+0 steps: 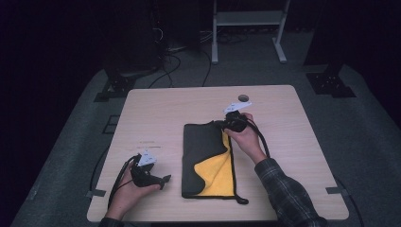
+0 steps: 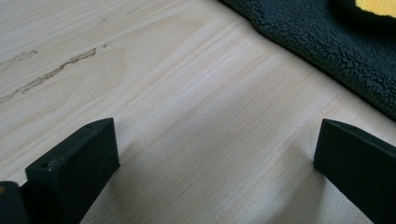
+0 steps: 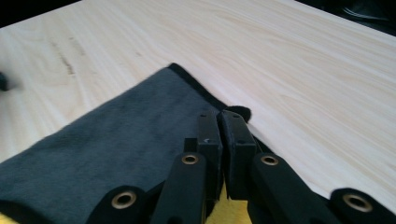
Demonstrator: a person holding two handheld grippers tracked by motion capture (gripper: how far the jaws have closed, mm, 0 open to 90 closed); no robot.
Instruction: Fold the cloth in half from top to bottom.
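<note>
At the far right corner of the dark cloth (image 1: 205,156), which lies lengthwise on the bench (image 1: 151,113) with yellow lining showing, the right gripper (image 1: 226,124) is pinched on that corner, while the left gripper (image 1: 166,179) rests open, well apart

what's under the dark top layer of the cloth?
Where the dark layer of the cloth is turned back, a yellow side shows beneath, at the near right. The right claw is shut on its far corner. The rest underneath is covered; table below.
</note>
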